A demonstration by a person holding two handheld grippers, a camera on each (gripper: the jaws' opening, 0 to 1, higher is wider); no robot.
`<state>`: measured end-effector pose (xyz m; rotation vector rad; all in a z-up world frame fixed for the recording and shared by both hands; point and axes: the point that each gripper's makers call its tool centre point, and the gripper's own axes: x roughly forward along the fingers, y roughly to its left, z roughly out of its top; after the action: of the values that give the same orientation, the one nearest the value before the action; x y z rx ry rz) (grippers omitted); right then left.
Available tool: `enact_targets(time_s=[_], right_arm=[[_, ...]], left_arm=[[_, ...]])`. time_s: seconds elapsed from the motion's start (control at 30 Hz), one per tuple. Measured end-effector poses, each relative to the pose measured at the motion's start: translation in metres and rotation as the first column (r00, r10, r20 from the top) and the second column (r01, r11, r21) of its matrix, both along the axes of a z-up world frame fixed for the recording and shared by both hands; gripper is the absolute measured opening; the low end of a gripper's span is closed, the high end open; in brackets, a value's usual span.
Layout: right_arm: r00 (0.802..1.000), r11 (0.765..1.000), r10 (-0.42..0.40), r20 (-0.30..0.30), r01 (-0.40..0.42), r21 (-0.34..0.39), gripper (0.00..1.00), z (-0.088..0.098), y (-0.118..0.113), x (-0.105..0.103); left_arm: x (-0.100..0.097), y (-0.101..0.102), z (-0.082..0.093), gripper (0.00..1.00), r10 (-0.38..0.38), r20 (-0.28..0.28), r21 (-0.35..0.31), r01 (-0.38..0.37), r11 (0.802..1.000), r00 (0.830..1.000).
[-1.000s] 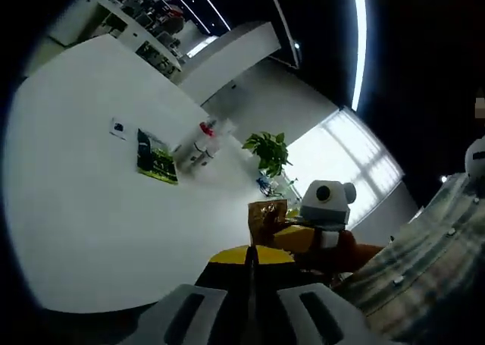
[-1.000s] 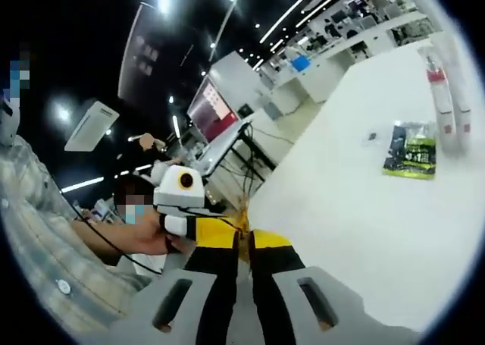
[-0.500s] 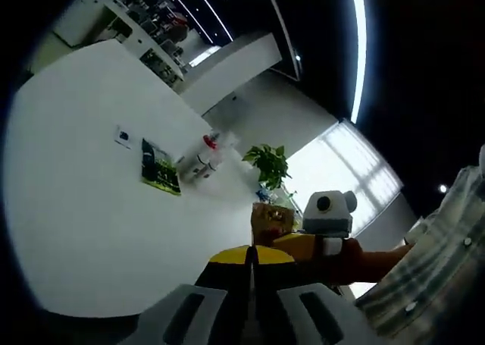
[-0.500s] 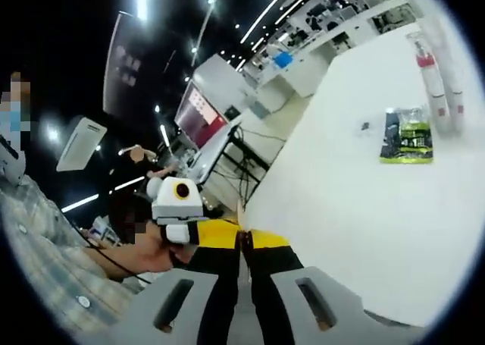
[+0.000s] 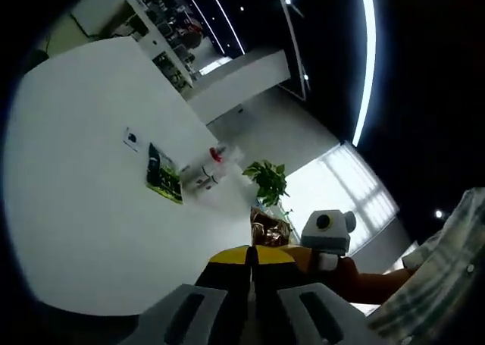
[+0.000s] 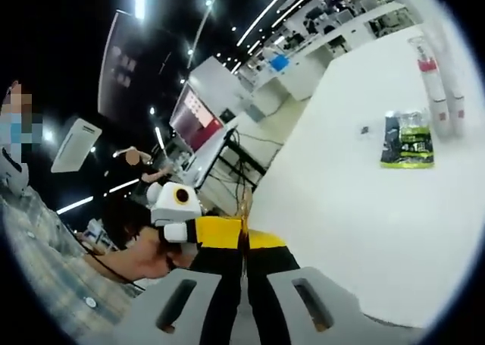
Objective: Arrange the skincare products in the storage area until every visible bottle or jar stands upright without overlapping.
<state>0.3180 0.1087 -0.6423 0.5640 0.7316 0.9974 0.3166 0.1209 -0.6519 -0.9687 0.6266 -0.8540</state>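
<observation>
Fingers of both the left gripper (image 5: 252, 258) and right gripper (image 6: 244, 243) are pressed together, empty. Skincare bottles (image 5: 208, 170) stand far off at eleven o'clock beside a green packet (image 5: 163, 175). Judging by this, the approach has not begun; next, reach across the white table (image 5: 83, 208).

Ceiling strips (image 5: 369, 64) glared against a dark ceiling, and a window (image 5: 333, 189) was blown out white. The table (image 6: 364, 208) was overexposed; fisheye bending smeared the edges.

Bench (image 5: 83, 208): white. Sachet (image 6: 408, 139): green-and-black print. Tubes (image 6: 433, 83): white, red band. Sleeve (image 6: 45, 277): pale plaid. Gripper (image 6: 244, 243): yellow, black.
</observation>
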Motion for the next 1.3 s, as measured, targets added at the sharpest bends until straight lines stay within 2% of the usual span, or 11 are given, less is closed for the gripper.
enact_targets(time_s=[0.13,0.27,0.4,0.47,0.5,0.7,0.77,0.97,1.13,1.3], right_arm=[[0.998,0.997,-0.028,-0.057,0.032,0.07,0.01,0.003,0.004,0.003],[0.999,0.998,-0.005,-0.044,0.008,0.065,0.02,0.006,0.015,0.002],[0.999,0.999,0.021,-0.033,-0.019,0.044,0.09,0.005,0.027,0.003],[0.999,0.998,0.04,-0.031,-0.038,0.056,0.01,0.009,0.031,0.002],[0.999,0.999,0.028,-0.031,-0.027,0.044,0.0,0.008,0.032,0.004],[0.999,0.999,0.037,-0.032,-0.037,0.027,0.0,0.01,0.045,0.007],[0.999,0.999,0.036,-0.032,-0.035,0.019,0.0,0.01,0.045,0.008],[0.998,1.0,0.028,-0.049,-0.027,0.015,0.0,0.009,0.043,0.01],[0.998,0.999,-0.001,-0.059,0.003,0.037,0.0,0.013,0.04,0.015],[0.998,0.999,-0.023,-0.059,0.025,0.028,0.0,0.012,0.035,0.014]], left_arm=[[0.002,0.006,0.007,0.0,0.009,-0.018,-0.016,-0.009,1.0,1.0],[0.004,0.018,0.005,0.0,0.009,-0.039,0.006,-0.009,1.0,0.999],[0.008,0.031,0.006,0.0,0.045,-0.063,-0.004,-0.045,0.999,0.997],[0.01,0.038,0.008,0.0,0.053,-0.071,-0.013,-0.055,0.998,0.996],[0.011,0.04,0.009,0.0,0.06,-0.069,-0.017,-0.061,0.998,0.996],[0.014,0.052,0.011,0.0,0.095,-0.029,0.002,-0.095,0.995,0.995],[0.014,0.052,0.011,0.0,0.096,0.005,0.018,-0.096,0.995,0.995],[0.015,0.054,0.011,0.01,0.096,0.028,0.027,-0.097,0.995,0.995],[0.018,0.063,0.012,0.03,0.137,0.05,0.034,-0.139,0.99,0.989],[0.018,0.06,0.008,0.07,0.129,0.075,0.076,-0.135,0.988,0.989]])
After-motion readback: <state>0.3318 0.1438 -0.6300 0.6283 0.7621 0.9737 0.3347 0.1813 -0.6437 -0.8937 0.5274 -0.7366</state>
